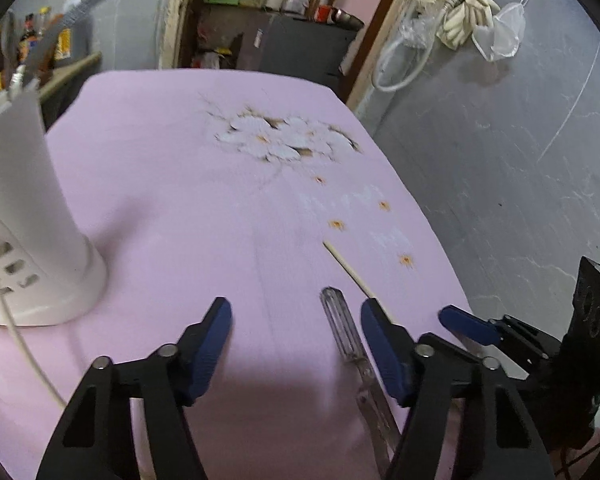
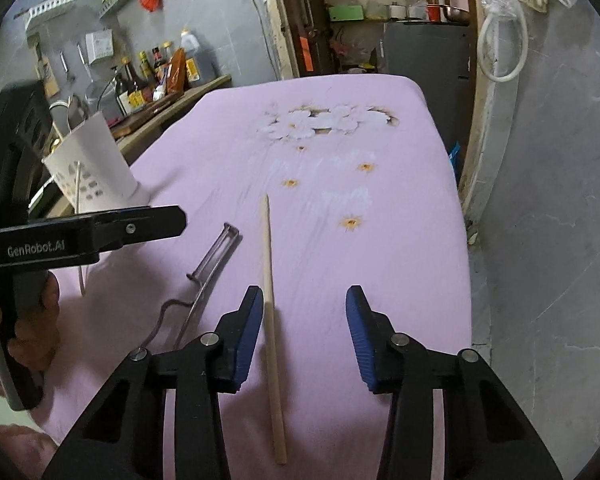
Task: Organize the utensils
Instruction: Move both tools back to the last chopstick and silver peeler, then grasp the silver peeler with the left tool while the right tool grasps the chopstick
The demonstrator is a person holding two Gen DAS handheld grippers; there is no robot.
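Observation:
A wooden chopstick (image 2: pixel 271 312) lies on the pink cloth, between the fingers of my right gripper (image 2: pixel 305 300) and close to the left finger. The jaws stand apart and do not press on it. A metal peeler (image 1: pixel 342 332) lies left of the chopstick (image 1: pixel 346 268). It sits between the fingers of my left gripper (image 1: pixel 296 320), next to the right finger, and these jaws are open too. In the right wrist view the peeler (image 2: pixel 212 260) shows beside the left gripper's black body (image 2: pixel 100 232), which a hand (image 2: pixel 32 320) holds. The white perforated utensil holder (image 1: pixel 32 220) stands at the left.
The table's pink cloth (image 1: pixel 160 184) has a white flower print (image 1: pixel 284 140). Its right edge drops to a grey floor (image 2: pixel 548 240). A pale thin stick (image 2: pixel 78 188) leans at the holder (image 2: pixel 96 156). Bottles (image 2: pixel 140 84) stand on a shelf beyond the left edge.

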